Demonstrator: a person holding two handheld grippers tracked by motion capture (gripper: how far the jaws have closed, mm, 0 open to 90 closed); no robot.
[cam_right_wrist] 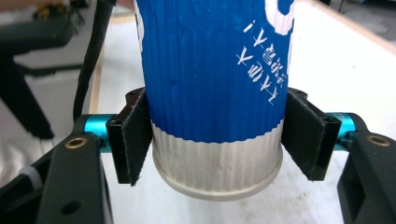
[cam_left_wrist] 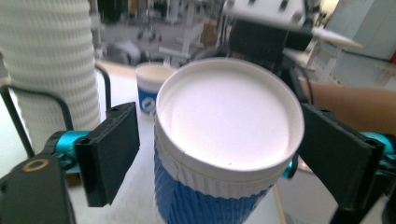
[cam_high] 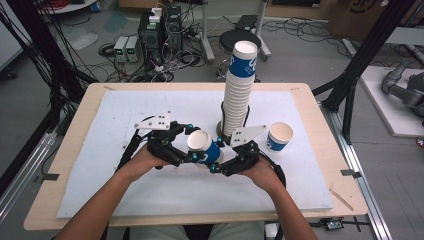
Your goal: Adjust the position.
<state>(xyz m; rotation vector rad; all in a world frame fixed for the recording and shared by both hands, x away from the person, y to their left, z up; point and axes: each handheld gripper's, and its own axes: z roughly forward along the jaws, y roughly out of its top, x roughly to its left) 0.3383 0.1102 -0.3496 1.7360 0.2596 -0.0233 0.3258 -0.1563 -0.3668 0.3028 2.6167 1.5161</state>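
A blue and white ribbed paper cup (cam_high: 202, 141) is held tilted above the white board, its open mouth towards my left gripper (cam_high: 192, 144). My right gripper (cam_high: 218, 155) is shut on the cup (cam_right_wrist: 215, 70), with both pads (cam_right_wrist: 135, 144) pressed on the wall near the base. In the left gripper view the cup's mouth (cam_left_wrist: 229, 116) faces the camera between the jaws of my left gripper (cam_left_wrist: 222, 144), which is open. Its left pad (cam_left_wrist: 112, 149) stands clear of the rim and its right pad sits at the rim's edge.
A tall stack of the same cups (cam_high: 239, 95) stands in a black wire holder just behind my hands, and it appears again at the left as the stack (cam_left_wrist: 46, 70). A single upright cup (cam_high: 279, 136) sits to the right. The white board (cam_high: 125, 190) covers the wooden table.
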